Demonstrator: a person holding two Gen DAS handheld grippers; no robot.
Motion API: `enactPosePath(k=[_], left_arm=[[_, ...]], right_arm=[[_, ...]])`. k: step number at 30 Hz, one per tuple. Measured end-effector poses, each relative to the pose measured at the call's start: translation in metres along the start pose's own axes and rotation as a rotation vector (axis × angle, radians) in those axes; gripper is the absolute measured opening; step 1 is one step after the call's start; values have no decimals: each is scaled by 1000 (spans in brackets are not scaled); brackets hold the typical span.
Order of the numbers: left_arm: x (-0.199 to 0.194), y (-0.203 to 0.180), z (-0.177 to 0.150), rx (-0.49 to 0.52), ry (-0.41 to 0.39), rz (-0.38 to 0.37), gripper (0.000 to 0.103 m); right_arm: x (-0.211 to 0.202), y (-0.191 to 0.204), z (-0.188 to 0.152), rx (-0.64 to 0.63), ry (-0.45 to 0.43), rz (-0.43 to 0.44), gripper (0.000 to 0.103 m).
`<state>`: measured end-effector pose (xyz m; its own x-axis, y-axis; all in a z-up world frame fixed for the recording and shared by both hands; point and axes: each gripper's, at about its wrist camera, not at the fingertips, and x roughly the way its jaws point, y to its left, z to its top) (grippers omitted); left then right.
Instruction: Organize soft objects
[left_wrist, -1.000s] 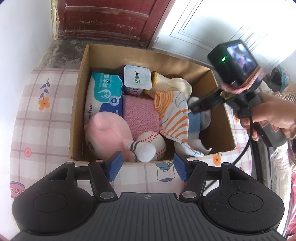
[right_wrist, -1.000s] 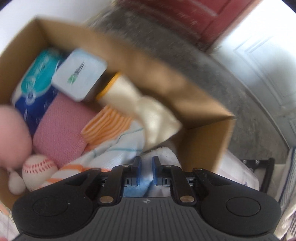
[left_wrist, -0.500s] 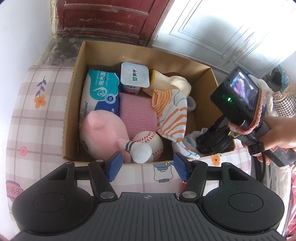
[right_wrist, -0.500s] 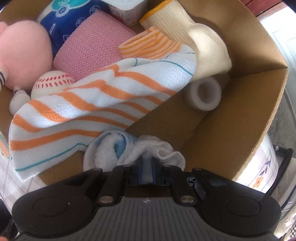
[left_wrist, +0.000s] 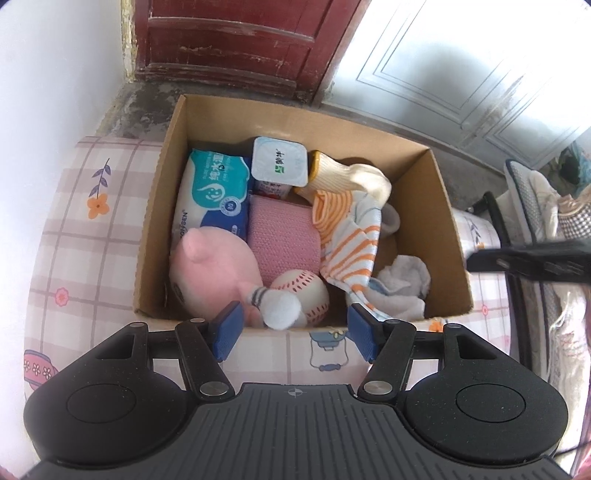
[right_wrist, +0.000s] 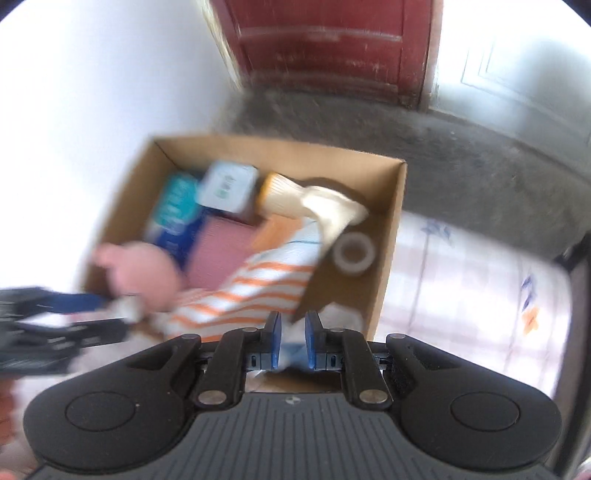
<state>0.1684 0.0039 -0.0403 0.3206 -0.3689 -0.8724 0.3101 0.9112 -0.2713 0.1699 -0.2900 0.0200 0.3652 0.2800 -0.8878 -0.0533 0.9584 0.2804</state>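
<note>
My left tongs (left_wrist: 293, 334) hang spread and empty above the near wall of the open brown cardboard box (left_wrist: 448, 218), which stands on a desk under a pink checked cloth with flower prints (left_wrist: 74, 236). My right tongs (right_wrist: 293, 345) are out past the right wall of the box, their blue pads parted by a narrow gap with nothing pinched between them; that view is motion-blurred.

Contents, reckoned from the left tongs:
- Ahead and right, in the near right corner: the crumpled white terry cloth with a pale blue patch (left_wrist: 402, 284), lying loose. I judge it light, limp and compressible; it should be taken at a raised fold near its top, as a flat edge would slip out.
- Just left of it: the orange-and-white striped towel (left_wrist: 349, 251), draped over the cloth's left edge and likely to drag along if caught.
- Dead ahead: the white soft ball with red stitching (left_wrist: 306, 291), and left of that the round pink plush toy (left_wrist: 214, 273), bulky but yielding, best pinched at a limb.
- Farther ahead: the folded pink knitted cloth (left_wrist: 282, 236), the cream sock with an orange cuff (left_wrist: 351, 175), a blue-and-white tissue pack (left_wrist: 212, 195) and a white-lidded square cup (left_wrist: 279, 160), the one stiff item.
</note>
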Motion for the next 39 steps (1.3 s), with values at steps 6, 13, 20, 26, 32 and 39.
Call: enactPosePath(k=[6,13,20,26,32,39], left_arm=[[-7,-20,-21,57,55,-18,62],[25,-48,-65,150,248,-53,63],[77,-73,-104,233,365,-68,60],[96,-84,-113,287,384,-57,53],[111,-88,-110,310,407,-35,43],[122,-91,-109,304,428,-30,32]], right_arm=[[-60,-34,-70,238,44,206,22],[-40,-52,-159,550,139,295,45],[22,-53,-189,726,171,298,46],[69,-46,-184,742,208,264,46],[84,-38,-173,705,230,222,46],[96,-32,-165,667,243,166,46]])
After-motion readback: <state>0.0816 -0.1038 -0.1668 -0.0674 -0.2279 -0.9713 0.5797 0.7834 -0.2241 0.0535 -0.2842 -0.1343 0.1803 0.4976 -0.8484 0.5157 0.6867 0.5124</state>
